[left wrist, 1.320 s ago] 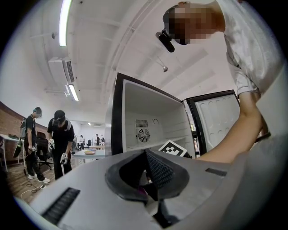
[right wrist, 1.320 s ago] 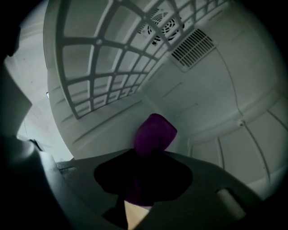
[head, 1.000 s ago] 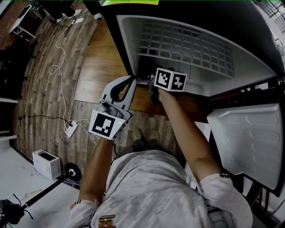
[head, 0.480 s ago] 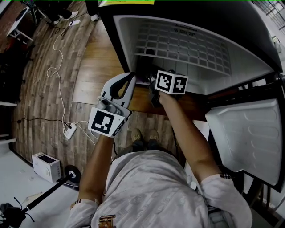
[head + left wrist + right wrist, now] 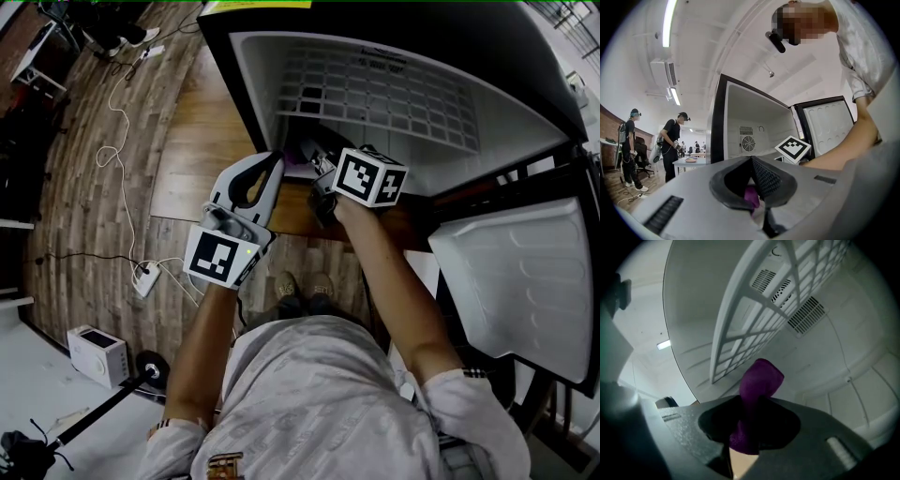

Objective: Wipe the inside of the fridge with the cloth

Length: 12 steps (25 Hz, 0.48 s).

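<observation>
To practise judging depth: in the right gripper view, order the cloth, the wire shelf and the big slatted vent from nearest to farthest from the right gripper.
1. cloth: pinched in the jaws of the right gripper, centre.
2. wire shelf: beyond the cloth, upper middle.
3. vent: farthest, behind the shelf, upper right.

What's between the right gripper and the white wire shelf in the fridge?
The purple cloth: the right gripper pinches it, and its free end pokes out toward the wire shelf. The right gripper view shows it.

Right gripper (image 5: 314,157) reaches into fridge (image 5: 525,122), seemingly holding cloth (image 5: 294,170).
</observation>
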Motion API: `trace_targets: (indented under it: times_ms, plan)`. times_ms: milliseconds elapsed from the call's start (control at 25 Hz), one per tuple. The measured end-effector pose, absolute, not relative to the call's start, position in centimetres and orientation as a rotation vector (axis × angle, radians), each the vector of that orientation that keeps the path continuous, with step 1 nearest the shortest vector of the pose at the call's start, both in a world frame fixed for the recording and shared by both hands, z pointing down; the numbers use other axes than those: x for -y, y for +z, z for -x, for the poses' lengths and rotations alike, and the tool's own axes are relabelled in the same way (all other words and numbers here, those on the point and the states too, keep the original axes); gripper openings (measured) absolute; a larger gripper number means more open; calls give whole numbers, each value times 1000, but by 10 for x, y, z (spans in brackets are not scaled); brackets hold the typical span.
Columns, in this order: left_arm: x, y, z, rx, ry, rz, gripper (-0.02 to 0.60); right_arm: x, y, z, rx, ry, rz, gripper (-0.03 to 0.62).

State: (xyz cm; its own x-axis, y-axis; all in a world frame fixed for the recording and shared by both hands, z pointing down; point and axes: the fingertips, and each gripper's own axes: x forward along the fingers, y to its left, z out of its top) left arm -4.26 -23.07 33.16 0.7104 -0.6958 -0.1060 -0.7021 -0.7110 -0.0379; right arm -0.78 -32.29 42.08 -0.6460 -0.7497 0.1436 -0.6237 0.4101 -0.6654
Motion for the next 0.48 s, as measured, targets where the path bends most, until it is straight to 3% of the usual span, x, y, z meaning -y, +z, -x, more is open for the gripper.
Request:
trace_targets:
  times_ms: [480]
  plan:
    - [227, 329, 50, -1182, 102, 2823, 0, 338, 410, 24, -2472, -1031, 1150, 112]
